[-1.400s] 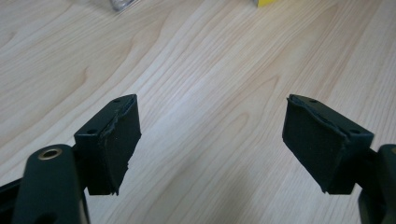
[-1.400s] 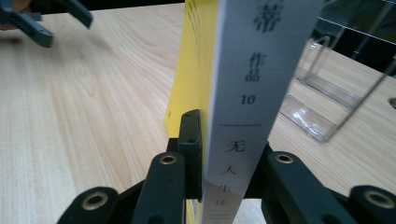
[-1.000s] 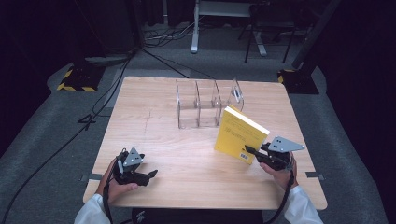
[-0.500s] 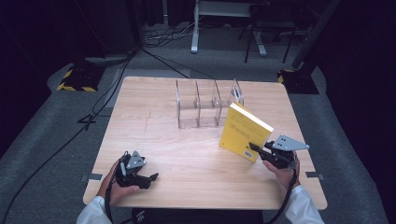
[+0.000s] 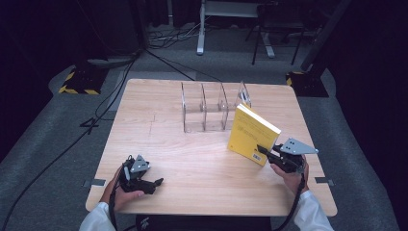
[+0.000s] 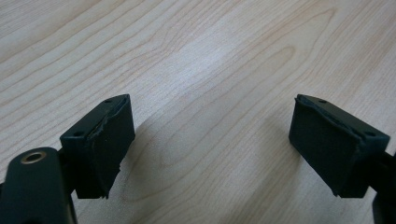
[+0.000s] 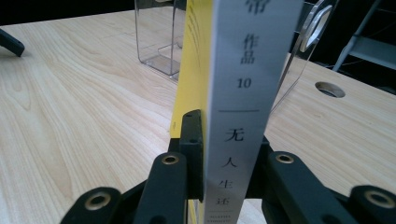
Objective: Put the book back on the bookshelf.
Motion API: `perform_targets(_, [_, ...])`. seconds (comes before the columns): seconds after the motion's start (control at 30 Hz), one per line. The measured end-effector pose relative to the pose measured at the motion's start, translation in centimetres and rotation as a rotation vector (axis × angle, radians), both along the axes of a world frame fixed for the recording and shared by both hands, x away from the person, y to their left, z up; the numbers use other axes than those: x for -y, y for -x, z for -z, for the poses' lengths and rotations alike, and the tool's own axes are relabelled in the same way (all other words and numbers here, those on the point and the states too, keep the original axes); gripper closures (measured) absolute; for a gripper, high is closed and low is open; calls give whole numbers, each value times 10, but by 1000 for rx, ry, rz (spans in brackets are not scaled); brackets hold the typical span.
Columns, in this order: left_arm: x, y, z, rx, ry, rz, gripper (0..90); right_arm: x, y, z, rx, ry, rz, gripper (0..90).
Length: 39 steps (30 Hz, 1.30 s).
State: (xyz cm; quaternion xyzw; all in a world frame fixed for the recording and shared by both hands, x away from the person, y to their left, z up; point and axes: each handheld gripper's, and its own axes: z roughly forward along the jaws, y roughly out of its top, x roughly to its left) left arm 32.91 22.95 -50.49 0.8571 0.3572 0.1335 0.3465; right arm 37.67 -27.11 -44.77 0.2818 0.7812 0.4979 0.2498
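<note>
A yellow book (image 5: 251, 132) with a pale spine (image 7: 247, 70) stands tilted on its lower edge at the right of the wooden table (image 5: 192, 154). My right gripper (image 5: 263, 150) is shut on its lower near corner; in the right gripper view the jaws (image 7: 227, 135) clamp both covers at the spine. My left gripper (image 5: 156, 183) lies low near the table's front left, held by a hand. Its pads (image 6: 109, 140) stand wide apart over bare wood with nothing between them (image 6: 219, 144).
A clear acrylic rack (image 5: 211, 108) with upright dividers stands at the back middle of the table, just behind the book (image 7: 159, 37). A round hole (image 7: 329, 89) is cut in the tabletop near the right edge. Dark floor, cables and stands surround the table.
The book has tipped up steeper and shifted slightly right in the right gripper. The left gripper has kept its place.
</note>
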Motion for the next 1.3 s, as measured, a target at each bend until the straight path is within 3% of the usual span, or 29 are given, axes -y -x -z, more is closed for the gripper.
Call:
perform_targets(0.13, [0,0,0,0,0,1,147,-2,0,-1,19,11,13,769])
perform_targets(0.33, [0,0,0,0,0,1,147,-2,-3,-5,29,-23,30,769])
perform_targets(0.8, [0,0,0,-1,-1,0,147,-9,-12,-22,76,-30,100,769])
perform_targets(1.13, [0,0,0,-2,-2,0,147,-25,-39,-40,104,-31,195,769])
perform_targets(1.3, [0,0,0,-1,-1,-3,148,-39,-56,-44,93,-34,227,769])
